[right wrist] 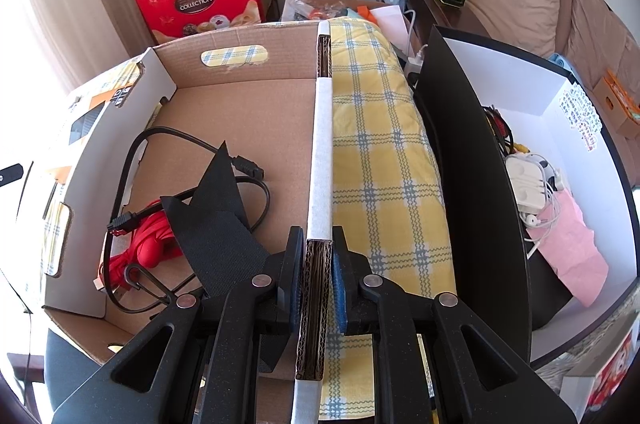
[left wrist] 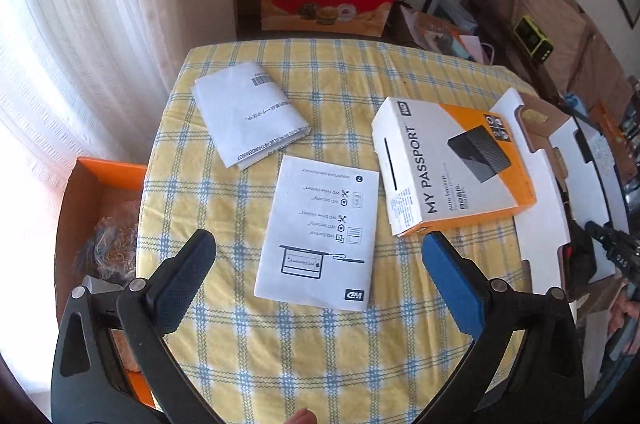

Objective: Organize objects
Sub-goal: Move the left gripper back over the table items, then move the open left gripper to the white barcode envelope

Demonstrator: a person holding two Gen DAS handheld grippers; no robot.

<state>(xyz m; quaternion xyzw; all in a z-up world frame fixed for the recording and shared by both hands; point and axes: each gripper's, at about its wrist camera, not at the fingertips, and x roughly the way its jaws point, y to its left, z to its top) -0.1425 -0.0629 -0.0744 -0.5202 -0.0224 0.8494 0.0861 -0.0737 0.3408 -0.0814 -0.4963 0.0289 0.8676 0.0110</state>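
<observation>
Jaws pinch cardboard box [right wrist: 240,104] wall; black cable [right wrist: 132,160], red cord [right wrist: 150,248] inside.

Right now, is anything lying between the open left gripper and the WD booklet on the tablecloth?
Nothing visible does. The left gripper is open above the tablecloth, and the booklet lies flat between and just past its fingers. The folded sheet and hard drive box lie farther off to each side.
</observation>
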